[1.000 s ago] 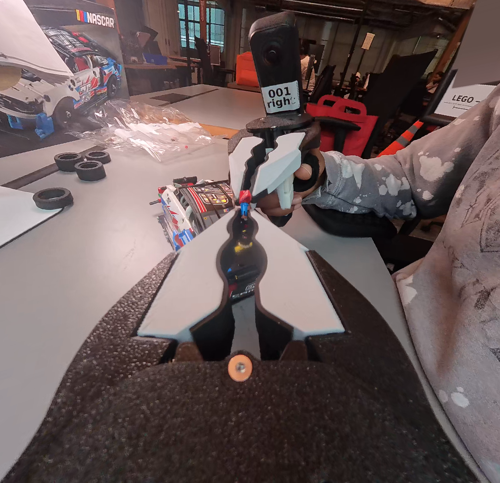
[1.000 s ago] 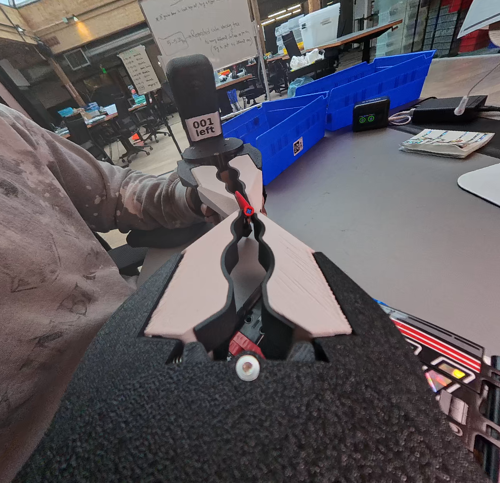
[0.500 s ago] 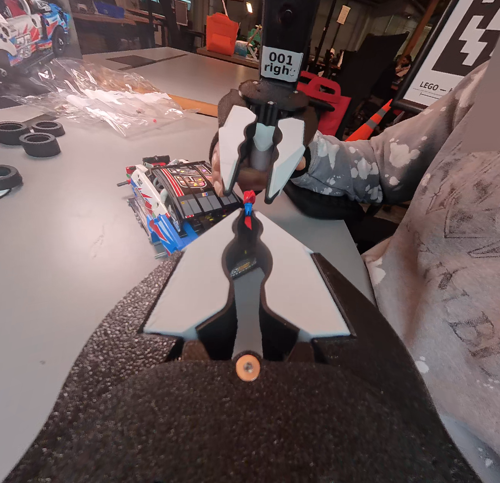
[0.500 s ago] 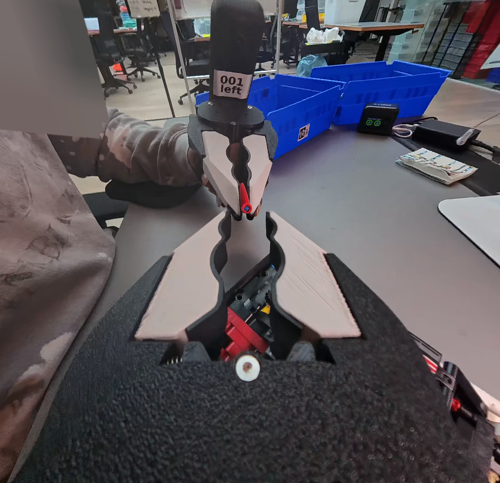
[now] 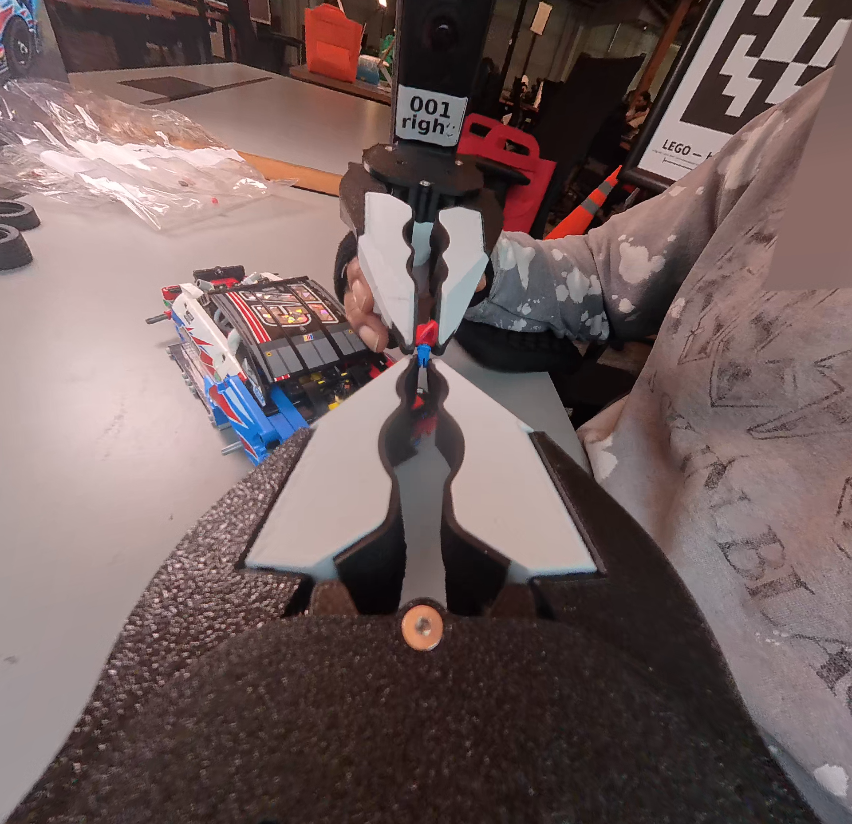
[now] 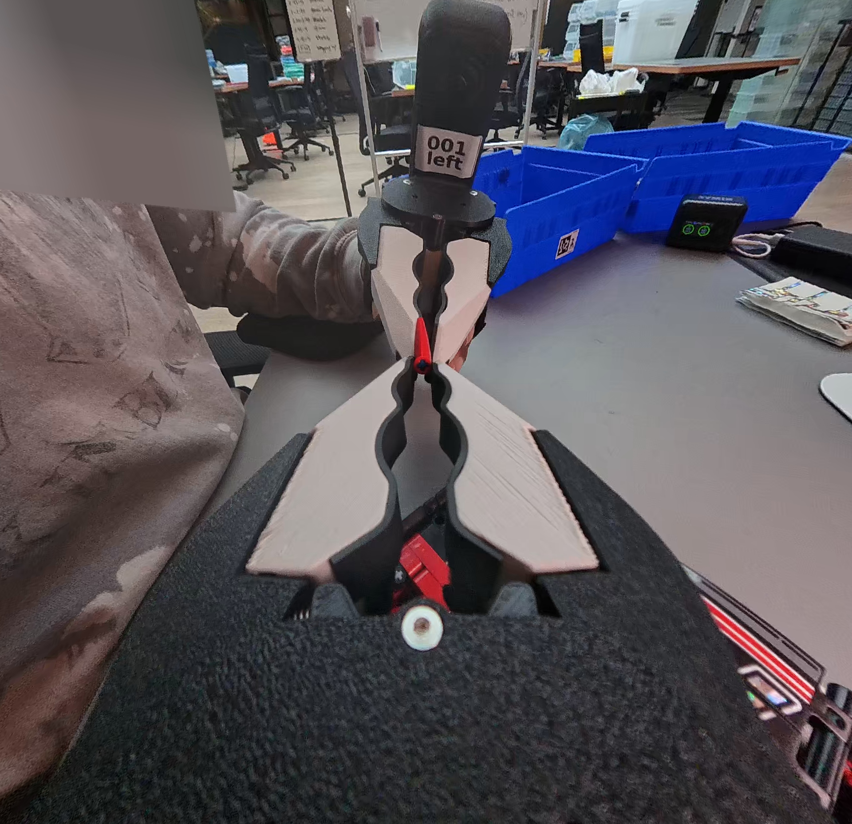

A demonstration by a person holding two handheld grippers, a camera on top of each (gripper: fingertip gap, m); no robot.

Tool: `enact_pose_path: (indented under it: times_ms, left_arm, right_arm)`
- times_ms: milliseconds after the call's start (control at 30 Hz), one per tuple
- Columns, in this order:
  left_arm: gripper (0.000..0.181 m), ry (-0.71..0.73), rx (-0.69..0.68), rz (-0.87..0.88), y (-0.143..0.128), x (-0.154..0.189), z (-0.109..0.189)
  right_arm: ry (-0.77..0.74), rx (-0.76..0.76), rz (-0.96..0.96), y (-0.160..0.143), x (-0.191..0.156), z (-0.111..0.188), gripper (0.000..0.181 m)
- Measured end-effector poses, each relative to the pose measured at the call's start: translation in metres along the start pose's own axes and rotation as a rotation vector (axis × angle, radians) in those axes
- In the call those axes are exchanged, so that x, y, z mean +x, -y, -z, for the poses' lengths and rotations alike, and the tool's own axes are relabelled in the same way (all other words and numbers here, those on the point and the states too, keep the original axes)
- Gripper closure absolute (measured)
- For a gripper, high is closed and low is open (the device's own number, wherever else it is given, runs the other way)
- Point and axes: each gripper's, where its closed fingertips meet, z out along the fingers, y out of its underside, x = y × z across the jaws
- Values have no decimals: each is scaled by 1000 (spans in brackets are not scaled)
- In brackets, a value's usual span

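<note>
My left gripper is shut on a small red brick piece with a blue pin and holds it above the grey table. My right gripper faces it tip to tip and is shut on the pin end of the same red piece. The right gripper also shows in the left wrist view, and the left gripper in the right wrist view. A black, white, blue and red brick race car lies on the table just below and left of the tips; it also shows in the right wrist view.
Black tyres and clear plastic bags lie at the far left. Blue bins, a small black device, a booklet and a white pad edge stand on the right. The person's sleeves flank both grippers. Both grippers' tips are close together, under 4 cm apart.
One second ago both grippers were shut on the piece. Half a second ago the right gripper had opened and drawn back. Now it has come back and shut on the piece again.
</note>
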Motion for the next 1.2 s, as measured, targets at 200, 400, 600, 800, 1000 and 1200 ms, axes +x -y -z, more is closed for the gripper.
enact_pose_path:
  times_ms: [200,400,600,800,1000,1200]
  left_arm:
    - [179,-17,56,11,13,4,3]
    - [179,-13,95,17,20,2,7]
    - [179,267,116,6,30,-52,44]
    - [178,1091,-310,23,-39,-193,127]
    - [177,1139,-561,153,-92,-232,146]
    - [155,1092,-504,164,-87,-228,146]
  right_arm:
    - [22,52,-8,11,-2,3,176]
    - [14,123,-27,24,4,16,176]
    - [-108,136,-24,26,25,36,175]
    - [-200,129,-69,16,50,33,175]
    - [-198,150,-79,17,46,37,175]
    - [-199,130,-96,12,47,35,175]
